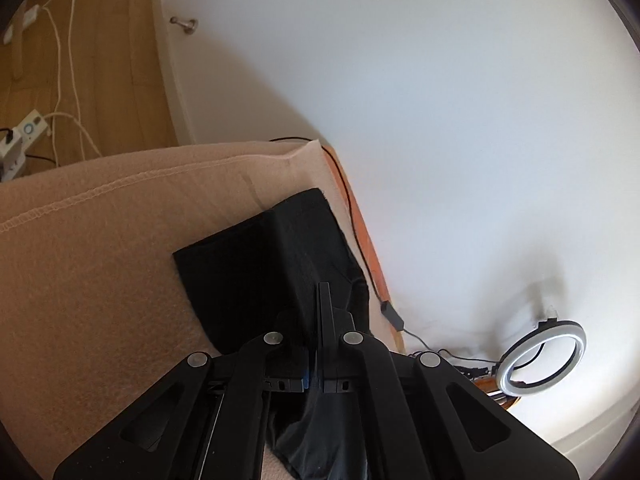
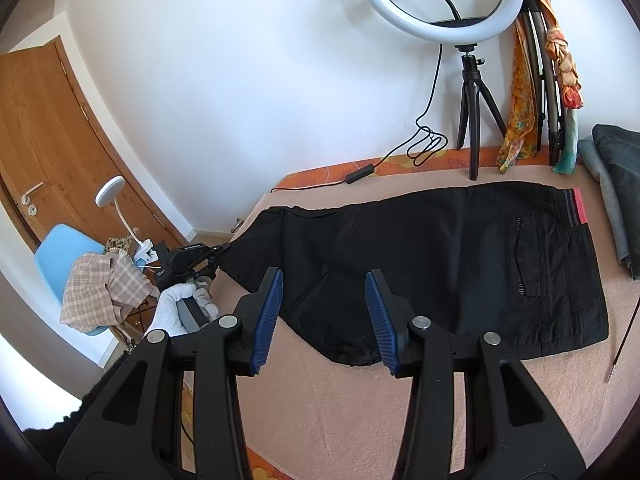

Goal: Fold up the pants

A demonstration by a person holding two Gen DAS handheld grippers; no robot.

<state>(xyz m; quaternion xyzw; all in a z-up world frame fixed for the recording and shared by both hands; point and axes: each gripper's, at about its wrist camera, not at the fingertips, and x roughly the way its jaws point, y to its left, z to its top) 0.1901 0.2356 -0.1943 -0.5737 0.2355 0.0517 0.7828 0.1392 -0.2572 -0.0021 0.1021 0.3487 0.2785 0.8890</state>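
Pants (image 2: 440,264) spread flat on peach blanket (image 2: 360,408), waistband right. Left gripper (image 1: 316,312) clamped on leg-end fabric; right gripper (image 2: 324,316) half open, empty, above lower edge. Probably start of fold: next, carrying leg end toward waistband.

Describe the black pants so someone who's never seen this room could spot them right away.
Find the bed under the peach blanket, below the ring light. The black pants lie flat across it, unlike the grey clothes piled beside them; a red-striped waistband marks one end.
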